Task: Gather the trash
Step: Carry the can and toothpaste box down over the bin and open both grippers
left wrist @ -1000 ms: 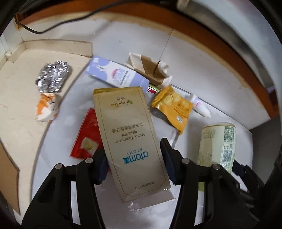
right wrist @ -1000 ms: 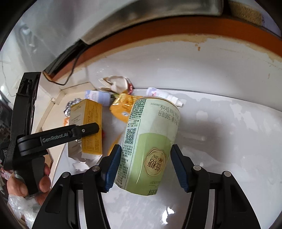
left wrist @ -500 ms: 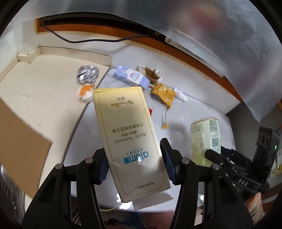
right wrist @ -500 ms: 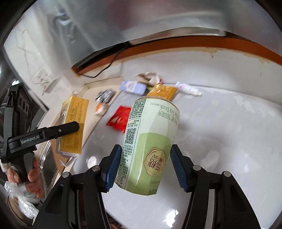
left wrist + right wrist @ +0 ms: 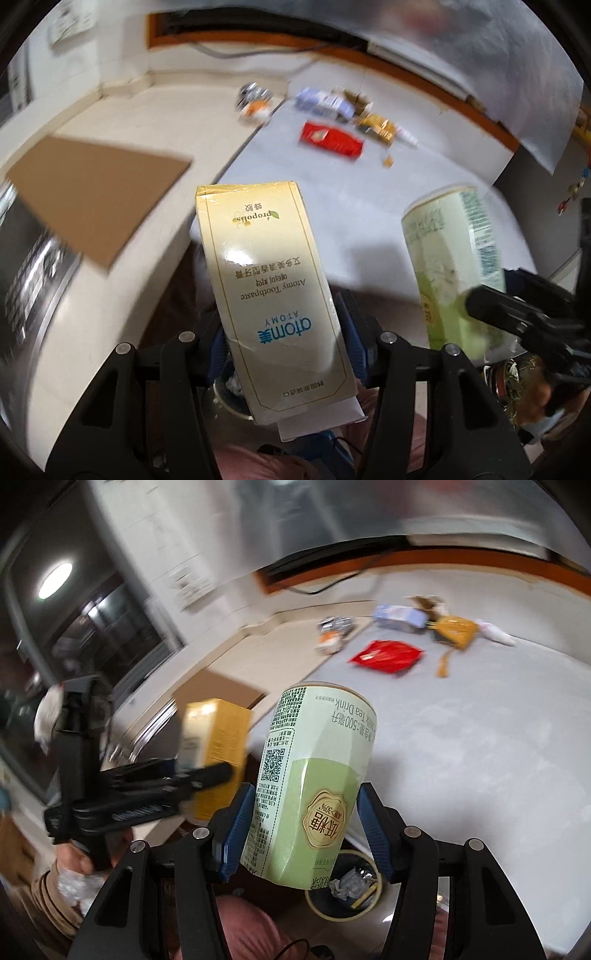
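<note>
I am holding the toothpaste box (image 5: 273,302) clamped in my left tool (image 5: 282,345) and the tea can (image 5: 314,782) in my right tool (image 5: 303,829), both past the tabletop's (image 5: 461,746) near edge, above the bin (image 5: 345,890)

We count two grippers, the left gripper (image 5: 282,349) and the right gripper (image 5: 303,829). One toothpaste box (image 5: 269,295), one green drink can (image 5: 314,786). On the worktop (image 5: 480,757): one red wrapper (image 5: 388,656), one yellow packet (image 5: 456,629), one foil wad (image 5: 334,624), one pale blue box (image 5: 399,616), one white tube (image 5: 496,633). One bin (image 5: 347,886).
</note>
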### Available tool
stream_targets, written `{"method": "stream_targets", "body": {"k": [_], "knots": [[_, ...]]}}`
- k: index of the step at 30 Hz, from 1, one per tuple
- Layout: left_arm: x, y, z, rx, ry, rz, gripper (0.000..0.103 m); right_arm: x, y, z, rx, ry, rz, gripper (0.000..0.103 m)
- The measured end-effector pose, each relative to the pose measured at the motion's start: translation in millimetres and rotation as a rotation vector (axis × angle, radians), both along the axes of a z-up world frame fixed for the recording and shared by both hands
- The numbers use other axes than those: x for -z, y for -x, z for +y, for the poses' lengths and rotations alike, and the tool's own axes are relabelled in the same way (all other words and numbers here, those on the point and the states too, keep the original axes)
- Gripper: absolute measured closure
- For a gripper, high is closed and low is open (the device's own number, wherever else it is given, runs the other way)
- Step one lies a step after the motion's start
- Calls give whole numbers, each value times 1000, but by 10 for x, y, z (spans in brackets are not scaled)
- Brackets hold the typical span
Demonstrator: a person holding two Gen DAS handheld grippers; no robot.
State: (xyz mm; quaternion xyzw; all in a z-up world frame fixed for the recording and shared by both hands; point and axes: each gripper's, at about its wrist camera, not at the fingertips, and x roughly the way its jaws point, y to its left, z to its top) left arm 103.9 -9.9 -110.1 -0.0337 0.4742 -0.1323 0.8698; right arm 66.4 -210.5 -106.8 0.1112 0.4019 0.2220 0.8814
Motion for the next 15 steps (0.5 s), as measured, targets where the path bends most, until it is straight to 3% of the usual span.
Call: {"method": "stream_targets", "body": {"k": [6,11,15], "knots": [[708,341,210,-78,-26,81,53,515,359,589,-134,95,36,47],[1338,492,302,-106,-44,170,53,1252,371,824,-193,154,147,47],[1791,514,324,-126,-69,226,53,1853,235,856,-174,179,256,47]]}}
